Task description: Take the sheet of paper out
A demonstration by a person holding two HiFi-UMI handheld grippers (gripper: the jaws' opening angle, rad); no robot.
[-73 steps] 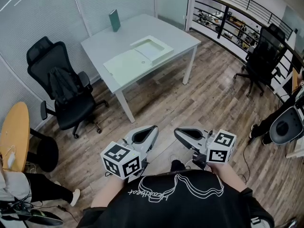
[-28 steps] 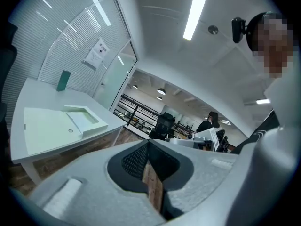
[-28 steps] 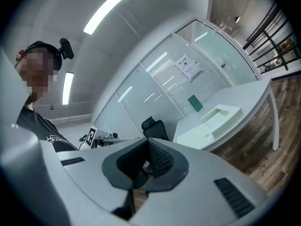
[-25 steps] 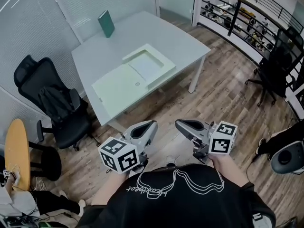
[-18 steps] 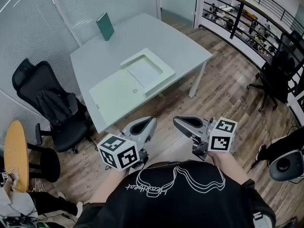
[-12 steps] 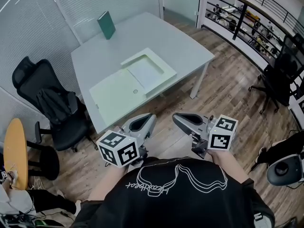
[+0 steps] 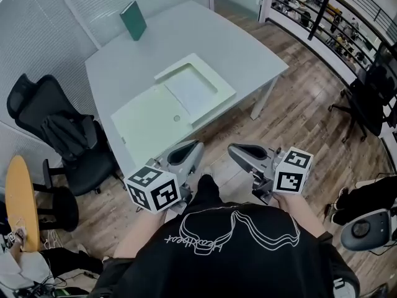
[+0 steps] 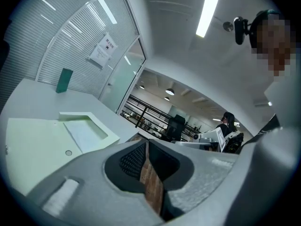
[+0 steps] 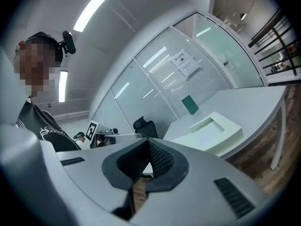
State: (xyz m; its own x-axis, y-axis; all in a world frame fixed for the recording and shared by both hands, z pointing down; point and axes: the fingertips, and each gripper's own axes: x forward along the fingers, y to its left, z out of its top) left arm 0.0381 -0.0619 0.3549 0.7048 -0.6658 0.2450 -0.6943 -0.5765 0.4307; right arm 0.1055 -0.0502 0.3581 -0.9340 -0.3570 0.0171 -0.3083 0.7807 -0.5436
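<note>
brown wood-plank floor point(image 7: 298, 123): runs under everything in the head view.

white rectangular table point(image 7: 211, 36): stands ahead of the person, with its near corner just beyond the two tools.

black wheeled office chair point(image 7: 62, 135): at the table's left side, with a dark garment on its seat.

pale green flat case point(image 7: 149, 120): lies open on the near part of the table. its lid is spread flat to the left and carries a small round button. its shallow tray is to the right, close to the table edge.

left gripper point(image 7: 189, 148): held low in front of the person's body, over the floor. in the left gripper view point(image 8: 146, 145) the jaws stand together at the tips, with nothing between them.

right gripper point(image 7: 239, 151): beside the left one, apart from it and level with it. in the right gripper view point(image 9: 148, 147) the jaws likewise meet at the tips and carry nothing.

white sheet of paper point(image 7: 193, 89): lies flat in the tray's recess. it sits beyond both grippers and higher in the head view, well apart from either, and neither touches it. the left gripper view shows it ahead and to the left of the jaws point(image 8: 84, 133). the right gripper view shows it ahead and to the right point(image 9: 211, 131).

dark green book point(image 7: 133, 20): stands upright near the table's far edge, well clear of the case.
</note>
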